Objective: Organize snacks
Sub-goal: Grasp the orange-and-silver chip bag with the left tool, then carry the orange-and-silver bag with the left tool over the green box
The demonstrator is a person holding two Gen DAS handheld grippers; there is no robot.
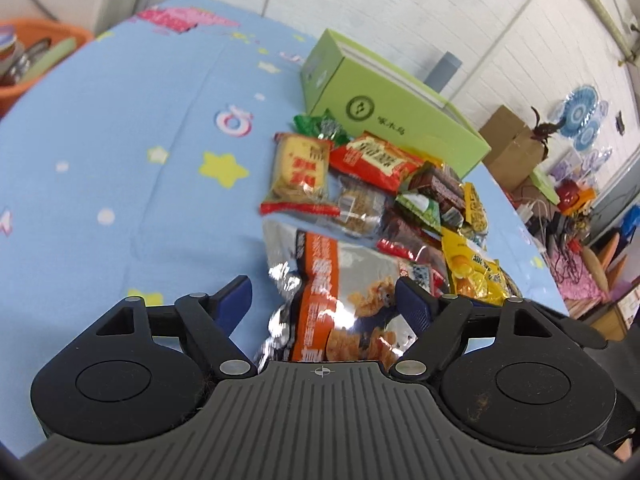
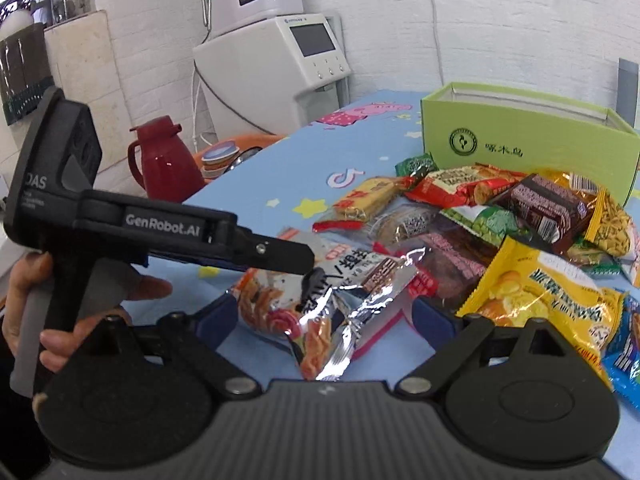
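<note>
Silver-and-orange foil snack bag (image 1: pixel 340 304): between my left gripper (image 1: pixel 324 300) and right gripper (image 2: pixel 324 316), both spread, unclenched. Beyond fingertips: heap of mixed snack packets (image 1: pixel 400 184), then open green cardboard box (image 2: pixel 528 140).

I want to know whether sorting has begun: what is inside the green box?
The right wrist view shows the green box open-topped, with only its pale inner walls visible near the rim. Its front wall covers the bottom, so whether any snacks lie inside cannot be seen.

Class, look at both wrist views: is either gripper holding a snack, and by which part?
Neither. The silver-and-orange snack bag lies between the open fingers of the left gripper and right gripper, unpinched.
</note>
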